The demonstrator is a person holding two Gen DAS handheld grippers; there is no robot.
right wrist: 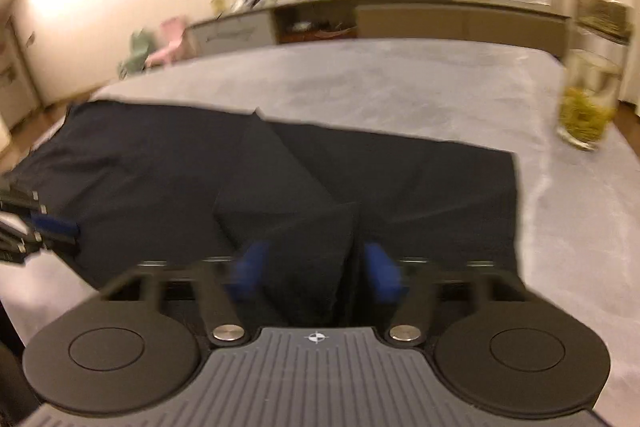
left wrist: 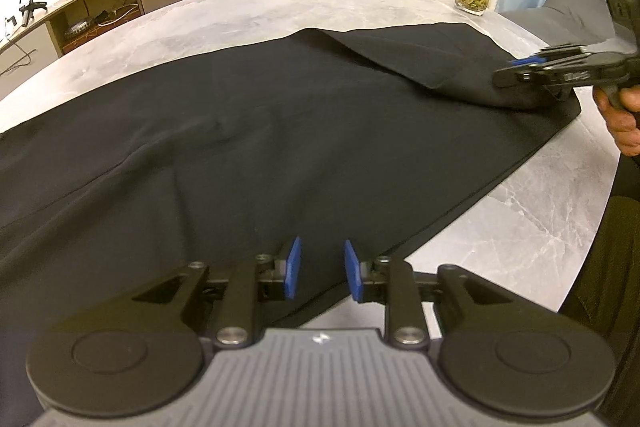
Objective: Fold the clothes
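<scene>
Right gripper [right wrist: 316, 267] pinches a raised fold of the black garment [left wrist: 280, 131]; left gripper [left wrist: 322, 269] hangs apart over its near edge on the counter [left wrist: 520, 211].

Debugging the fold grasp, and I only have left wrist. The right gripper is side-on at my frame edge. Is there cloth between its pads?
Observer: Yes. In the right wrist view, a raised fold of the black garment stands between the blue pads of the right gripper. Blur hides whether they pinch it.
Operator: The garment is cropped on my left. Where does it end?
Observer: Its end lies close to the left edge of the table, still on the top as far as I can see.
</scene>
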